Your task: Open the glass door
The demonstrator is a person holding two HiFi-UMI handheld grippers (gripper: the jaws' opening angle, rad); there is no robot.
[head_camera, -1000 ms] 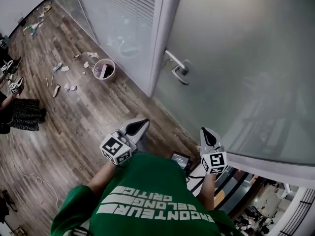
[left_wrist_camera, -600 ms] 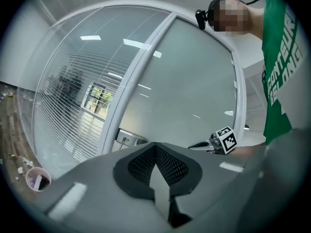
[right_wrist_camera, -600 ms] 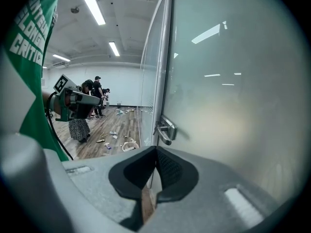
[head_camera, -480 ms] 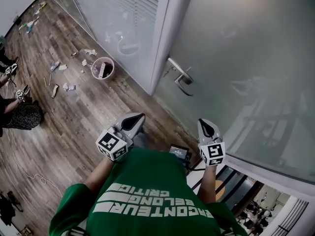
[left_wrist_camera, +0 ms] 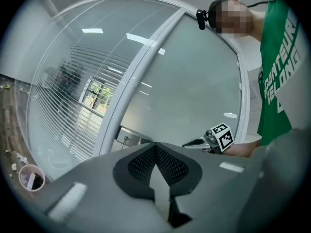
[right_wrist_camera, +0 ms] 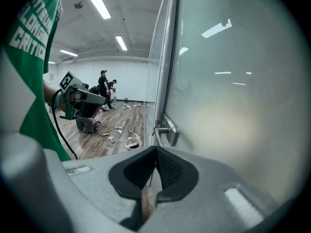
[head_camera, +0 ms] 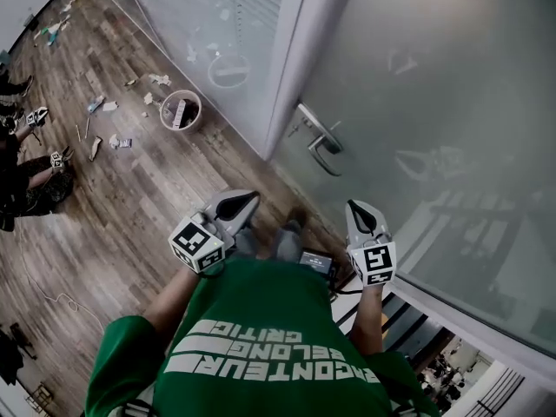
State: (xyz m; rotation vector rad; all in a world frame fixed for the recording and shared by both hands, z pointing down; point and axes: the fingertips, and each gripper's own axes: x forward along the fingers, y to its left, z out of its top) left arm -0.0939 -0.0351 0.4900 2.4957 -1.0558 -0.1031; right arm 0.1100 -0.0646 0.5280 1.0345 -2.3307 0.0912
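Jaws of left gripper (head_camera: 247,201) together, nothing held. Right gripper (head_camera: 355,208) likewise closed, empty. Both apart from door handle (head_camera: 319,137).

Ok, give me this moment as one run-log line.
phase: pre-contact | left gripper: shut, empty | right gripper: shut, empty | door handle: untouched | glass door: closed

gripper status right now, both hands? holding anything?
Left grey two-jaw gripper: shut, nothing between the jaws.
Right grey two-jaw gripper: shut, empty, not touching the silver lever door handle.
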